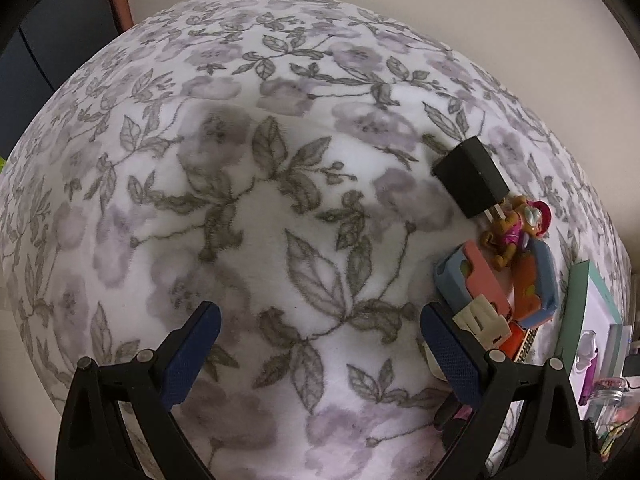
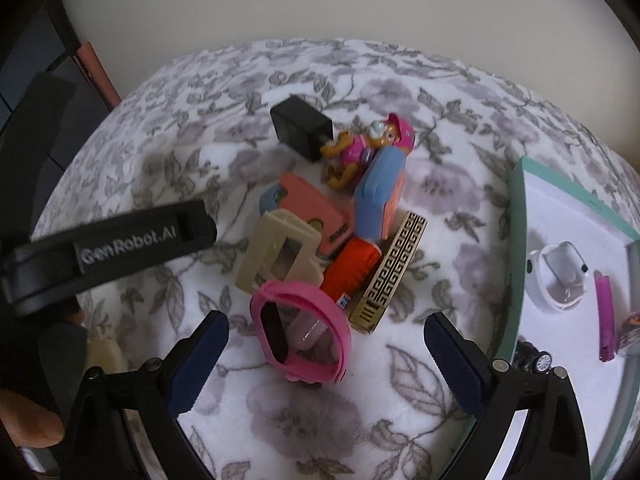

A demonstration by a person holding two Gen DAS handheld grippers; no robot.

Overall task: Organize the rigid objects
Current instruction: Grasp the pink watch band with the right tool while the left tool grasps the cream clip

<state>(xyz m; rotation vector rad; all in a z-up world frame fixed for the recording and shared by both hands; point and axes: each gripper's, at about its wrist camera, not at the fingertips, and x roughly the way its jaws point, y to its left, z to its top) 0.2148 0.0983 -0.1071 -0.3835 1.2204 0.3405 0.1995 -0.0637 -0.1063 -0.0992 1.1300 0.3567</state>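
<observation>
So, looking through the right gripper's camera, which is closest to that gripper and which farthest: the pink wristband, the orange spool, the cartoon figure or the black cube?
1. Pink wristband, just ahead of the right gripper, between its open fingers.
2. Orange spool, behind the band, mid-pile.
3. Cartoon figure, at the pile's far end.
4. Black cube, beside the figure on its left, slightly farther.

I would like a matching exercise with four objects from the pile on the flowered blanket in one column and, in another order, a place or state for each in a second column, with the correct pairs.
Objects:
1. black cube-shaped plug adapter
2. pink round plastic wristband
3. purple marker pen
4. orange cartoon cat figure in pink clothes

Places or states:
A. lies inside the white tray with the green rim
B. nearest to the open right gripper
C. at the far end of the pile, prongs toward the figure
D. lies between the adapter and the blue case

Pairs: 1-C, 2-B, 3-A, 4-D
</observation>
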